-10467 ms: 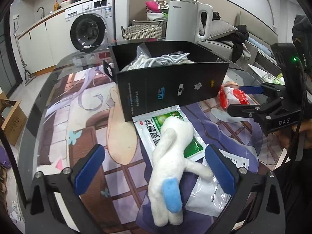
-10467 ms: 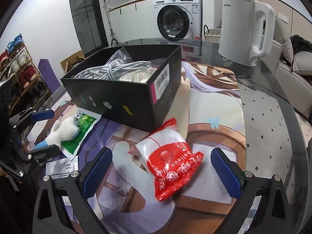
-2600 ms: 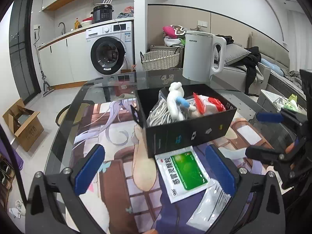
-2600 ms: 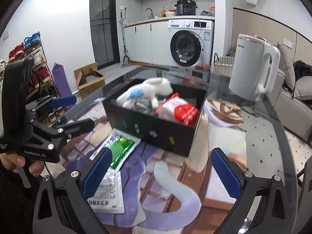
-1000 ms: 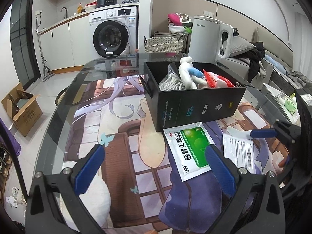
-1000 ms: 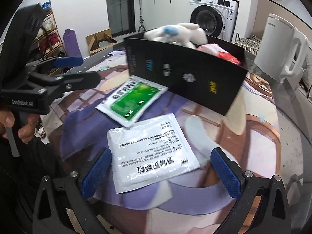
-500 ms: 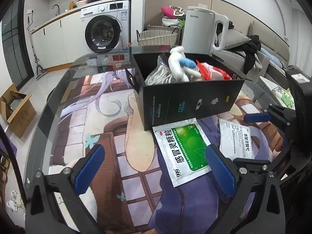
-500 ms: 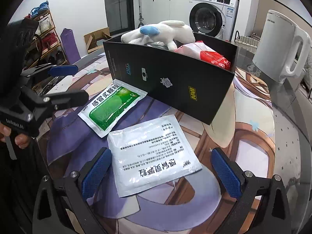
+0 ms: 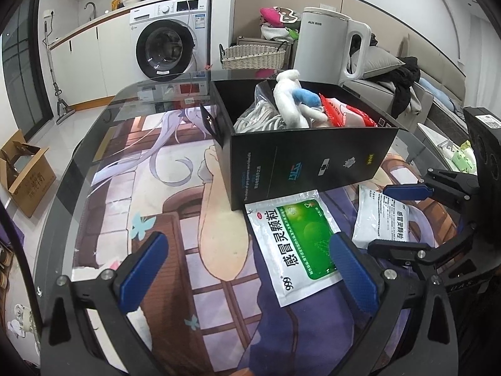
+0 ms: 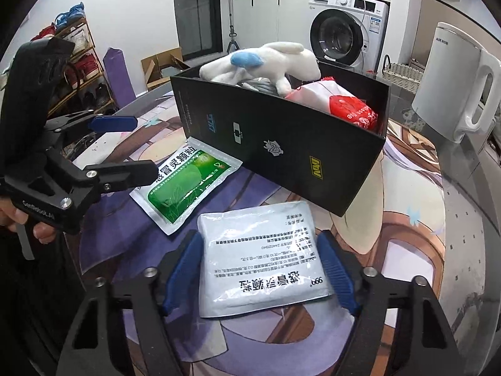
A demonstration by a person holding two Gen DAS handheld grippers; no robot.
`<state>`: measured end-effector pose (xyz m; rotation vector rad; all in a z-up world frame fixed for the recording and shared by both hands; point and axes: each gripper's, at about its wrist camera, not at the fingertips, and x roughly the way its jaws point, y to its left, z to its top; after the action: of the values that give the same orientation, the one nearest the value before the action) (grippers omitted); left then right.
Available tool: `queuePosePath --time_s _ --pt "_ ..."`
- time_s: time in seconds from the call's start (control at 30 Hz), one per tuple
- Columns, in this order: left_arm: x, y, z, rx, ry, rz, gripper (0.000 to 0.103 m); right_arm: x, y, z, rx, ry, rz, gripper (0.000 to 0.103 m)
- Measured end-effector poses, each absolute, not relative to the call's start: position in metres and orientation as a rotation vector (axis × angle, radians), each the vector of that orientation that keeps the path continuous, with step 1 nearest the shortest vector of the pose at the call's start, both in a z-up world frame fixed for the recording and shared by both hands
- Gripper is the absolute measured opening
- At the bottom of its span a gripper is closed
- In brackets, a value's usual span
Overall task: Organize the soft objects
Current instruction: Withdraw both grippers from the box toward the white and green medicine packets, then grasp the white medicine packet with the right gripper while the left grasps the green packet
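Done: white plush toy (image 10: 263, 61) and red balloon packet (image 10: 341, 103) lay in the black box (image 10: 281, 144). Left: white sachet (image 10: 261, 253) and green sachet (image 10: 184, 185) on the mat at the box's 6 o'clock. Right gripper (image 10: 260, 269) jaws were closing around the white sachet, pads not yet pressing. Left gripper (image 9: 250, 269) stood wide open, empty.

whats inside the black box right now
The black box holds a white plush toy lying on top, a red-and-white packet beside it, and a bundle of white cable in a clear bag. Anything beneath them is hidden.
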<state>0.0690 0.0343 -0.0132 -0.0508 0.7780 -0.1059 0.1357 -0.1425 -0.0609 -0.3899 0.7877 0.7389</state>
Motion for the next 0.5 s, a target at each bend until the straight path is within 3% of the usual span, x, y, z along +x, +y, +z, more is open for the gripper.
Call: queuePosePath --time_s 0.1,0.5 --pt "0.070 0.033 -0.014 -0.049 0.782 -0.105 0.103 0.132 -0.144 -0.061 -0.390 0.774 0.743 0.064" --pt "0.072 0.028 -0.013 -0.052 0.789 -0.122 0.103 0.127 -0.154 -0.058 -0.340 0.773 0.774 0.053"
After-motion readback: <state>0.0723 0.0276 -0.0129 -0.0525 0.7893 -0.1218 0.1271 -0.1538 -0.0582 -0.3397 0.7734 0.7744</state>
